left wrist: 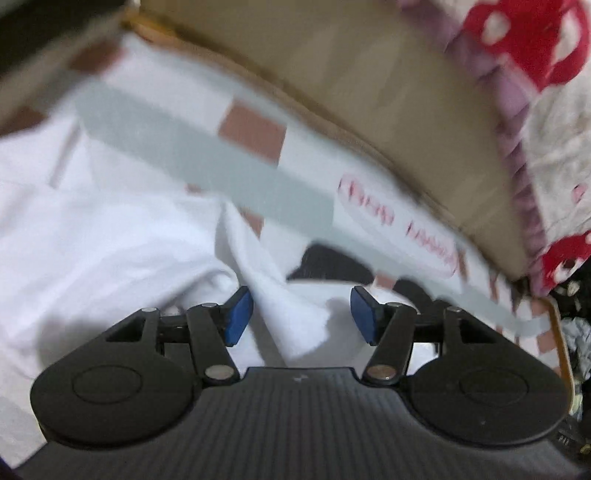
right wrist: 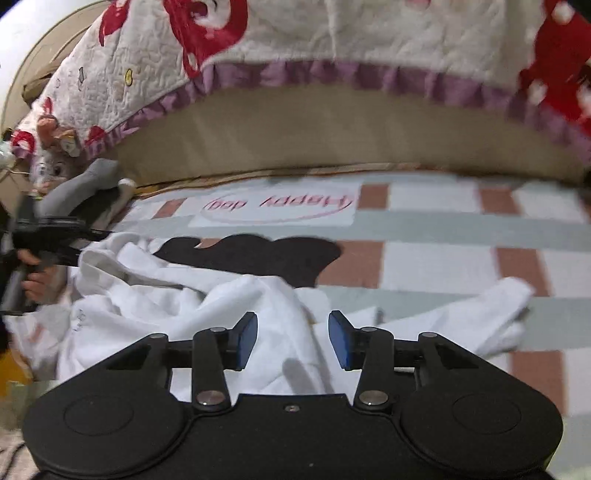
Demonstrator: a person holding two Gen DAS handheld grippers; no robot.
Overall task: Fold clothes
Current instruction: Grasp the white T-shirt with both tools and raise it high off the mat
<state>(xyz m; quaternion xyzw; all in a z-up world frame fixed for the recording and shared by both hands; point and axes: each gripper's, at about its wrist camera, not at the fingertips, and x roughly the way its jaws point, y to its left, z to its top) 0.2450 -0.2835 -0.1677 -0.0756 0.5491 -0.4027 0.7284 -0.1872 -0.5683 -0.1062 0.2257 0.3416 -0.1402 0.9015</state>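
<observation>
A white garment (left wrist: 110, 236) lies rumpled on the checked bed sheet (left wrist: 207, 155). One ridge of it runs up between the blue pads (left wrist: 242, 317) of my left gripper (left wrist: 302, 315), which stands open and does not pinch the cloth. In the right wrist view the same white garment (right wrist: 192, 295) is bunched in front of my right gripper (right wrist: 293, 339). That gripper is open too, with cloth lying loose between its fingers. A black garment (right wrist: 258, 254) lies flat just beyond the white one and also shows as the black garment (left wrist: 328, 266) in the left wrist view.
A tan mattress side (right wrist: 332, 136) rises behind the sheet, with a white-and-red quilt (right wrist: 295, 33) with a purple frill hanging over it. A plush toy (right wrist: 51, 166) and a grey stuffed piece (right wrist: 85, 184) sit far left. A person's hand (right wrist: 31, 273) grips a handle there.
</observation>
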